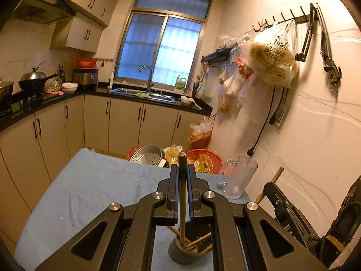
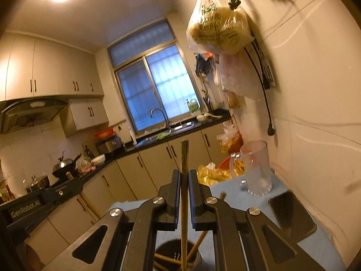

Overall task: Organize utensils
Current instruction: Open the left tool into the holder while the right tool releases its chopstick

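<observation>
My left gripper (image 1: 182, 169) is shut on a brown chopstick (image 1: 182, 203) that stands upright between its blue pads; its lower end dips into a dark utensil cup (image 1: 178, 251) holding several other chopsticks. My right gripper (image 2: 184, 174) is shut on another chopstick (image 2: 184, 158), whose lower end reaches into the same dark cup (image 2: 173, 256). The right gripper's body shows at the right edge of the left wrist view (image 1: 291, 210), with its chopstick (image 1: 276, 177) sticking up. The left gripper's body (image 2: 45, 201) appears at the left of the right wrist view.
A blue cloth covers the table (image 1: 85, 187). A clear glass mug (image 1: 240, 177) stands at its far right corner, and a dark phone (image 2: 292, 216) lies near the wall. Beyond the table are a steel steamer pot (image 1: 146, 157), red baskets (image 1: 203, 158) and kitchen cabinets.
</observation>
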Action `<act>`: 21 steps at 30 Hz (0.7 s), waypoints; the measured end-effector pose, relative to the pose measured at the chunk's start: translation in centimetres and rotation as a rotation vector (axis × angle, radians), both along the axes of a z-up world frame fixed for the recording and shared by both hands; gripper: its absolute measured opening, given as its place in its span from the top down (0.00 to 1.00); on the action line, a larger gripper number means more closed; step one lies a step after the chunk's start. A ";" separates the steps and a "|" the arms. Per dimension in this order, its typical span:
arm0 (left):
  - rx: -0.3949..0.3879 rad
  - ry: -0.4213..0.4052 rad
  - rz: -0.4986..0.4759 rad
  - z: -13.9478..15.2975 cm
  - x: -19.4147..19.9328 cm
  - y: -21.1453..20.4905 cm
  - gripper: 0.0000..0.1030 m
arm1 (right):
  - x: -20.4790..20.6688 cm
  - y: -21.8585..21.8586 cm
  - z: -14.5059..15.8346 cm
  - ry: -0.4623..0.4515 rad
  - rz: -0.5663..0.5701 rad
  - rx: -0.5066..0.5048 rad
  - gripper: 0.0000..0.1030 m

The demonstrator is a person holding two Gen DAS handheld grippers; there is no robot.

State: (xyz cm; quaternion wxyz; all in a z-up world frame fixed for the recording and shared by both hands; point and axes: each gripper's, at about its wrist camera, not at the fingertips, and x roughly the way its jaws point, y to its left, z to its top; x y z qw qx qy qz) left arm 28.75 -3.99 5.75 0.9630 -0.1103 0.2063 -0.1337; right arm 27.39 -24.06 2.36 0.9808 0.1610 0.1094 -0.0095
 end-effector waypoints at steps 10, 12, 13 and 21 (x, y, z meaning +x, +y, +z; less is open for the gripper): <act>0.021 0.064 -0.009 -1.1 -0.8 0.1 0.92 | -0.4 -0.5 -2.1 0.098 0.023 0.021 0.89; 0.036 0.073 -0.015 -1.0 -1.3 0.1 0.92 | -0.6 -0.6 -2.2 0.117 0.025 0.028 0.88; 0.040 0.075 -0.020 -0.8 -1.7 0.2 0.92 | -0.8 -0.9 -2.2 0.127 0.028 0.042 0.88; 0.069 0.090 0.030 0.8 -7.9 4.5 0.41 | -7.1 -1.8 0.5 0.120 0.037 0.083 0.51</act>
